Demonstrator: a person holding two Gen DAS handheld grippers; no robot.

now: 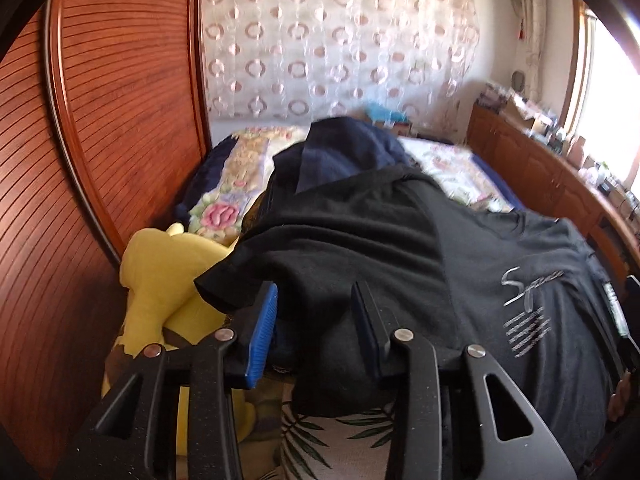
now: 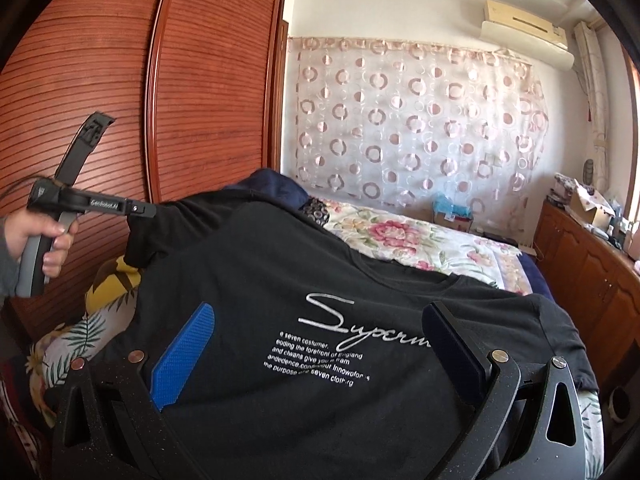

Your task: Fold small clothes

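A black T-shirt (image 2: 320,288) with white script lettering lies spread front-up on the bed; it also shows in the left wrist view (image 1: 400,248). My left gripper (image 1: 316,308) is open, its jaws set apart over the shirt's left sleeve area, with the sleeve edge (image 1: 224,284) draped over the blue pad (image 1: 262,332). In the right wrist view the left gripper (image 2: 136,208) is at the raised sleeve. My right gripper (image 2: 320,344) is open wide, its fingers on either side of the printed text, low over the shirt.
A dark navy garment (image 1: 344,148) lies piled behind the shirt. A yellow plush toy (image 1: 160,272) sits at the left by the wooden wardrobe (image 2: 120,80). The flowered bedspread (image 2: 420,240) stretches back. A cluttered wooden cabinet (image 2: 580,248) runs along the right.
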